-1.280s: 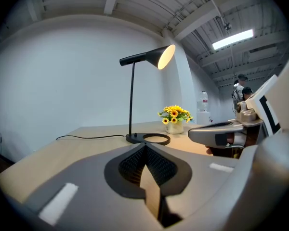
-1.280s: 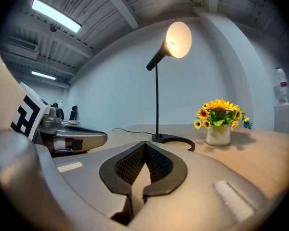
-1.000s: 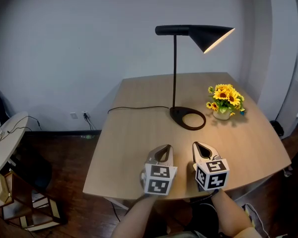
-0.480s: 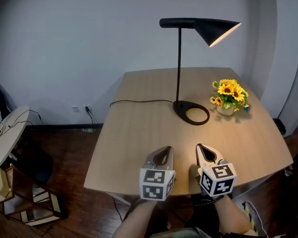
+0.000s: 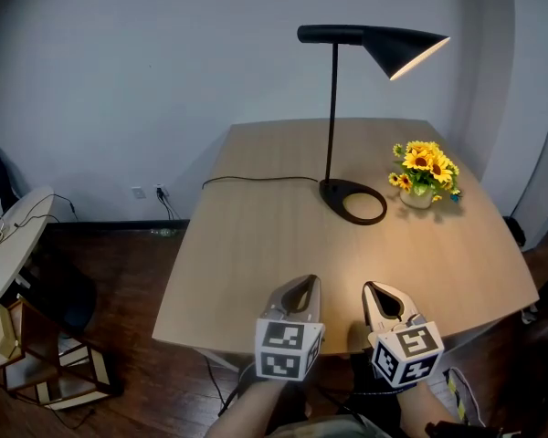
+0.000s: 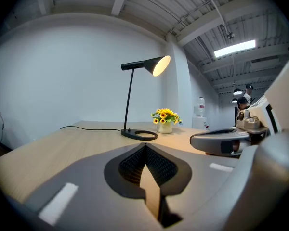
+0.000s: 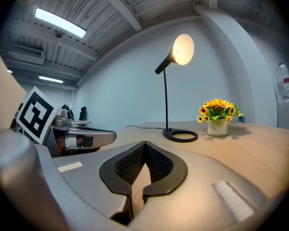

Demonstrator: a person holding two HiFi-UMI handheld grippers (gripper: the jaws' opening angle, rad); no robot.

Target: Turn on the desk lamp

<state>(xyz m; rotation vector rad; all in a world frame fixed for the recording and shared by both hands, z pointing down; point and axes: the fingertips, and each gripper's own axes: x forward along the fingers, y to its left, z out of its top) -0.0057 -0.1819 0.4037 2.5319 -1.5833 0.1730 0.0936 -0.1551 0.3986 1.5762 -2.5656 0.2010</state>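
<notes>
**While the Lamp Glows, Both Grippers Hang Closed at the Near Edge**

The wooden table (image 5: 247, 245) fills most of the head view, set against a pale wall (image 5: 146, 62). Toward its far side stands the black desk lamp (image 5: 332, 108). Its ring-shaped base (image 5: 353, 202) lies flat on the wood, and its cone shade (image 5: 406, 48) is lit inside. At the near edge, well apart from the lamp, the left gripper (image 5: 300, 286) and right gripper (image 5: 380, 292) hover side by side. Each has its jaws pressed together at the tips with nothing between them. Just right of the base sits a small pot of sunflowers (image 5: 424, 173). A thin black cord (image 5: 256, 179) runs leftward from the base to the table's edge.
</notes>
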